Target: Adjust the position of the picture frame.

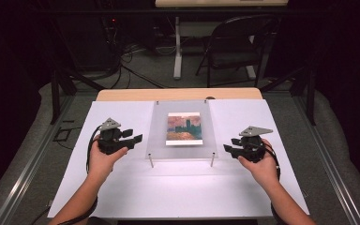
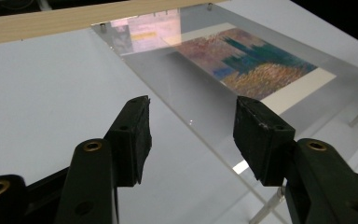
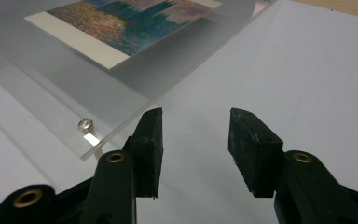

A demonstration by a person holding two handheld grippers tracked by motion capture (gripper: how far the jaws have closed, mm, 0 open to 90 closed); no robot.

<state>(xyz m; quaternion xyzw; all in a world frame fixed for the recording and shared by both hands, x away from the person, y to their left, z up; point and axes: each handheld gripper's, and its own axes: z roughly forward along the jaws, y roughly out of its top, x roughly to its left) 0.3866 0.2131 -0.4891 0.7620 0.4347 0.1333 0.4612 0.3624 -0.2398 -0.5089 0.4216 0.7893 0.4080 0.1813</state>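
high view: chair (image 1: 236, 44) behind table | left gripper (image 2: 191, 135), right gripper (image 3: 195, 144): fingers wide, empty, beside acrylic panel (image 2: 200, 102)

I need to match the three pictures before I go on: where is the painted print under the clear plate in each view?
High view: the print lies at table centre under the clear plate, between both grippers.
Left gripper view: print upper right, beyond the open jaws.
Right gripper view: print top left.
Shared landmark: the print's white bottom border.
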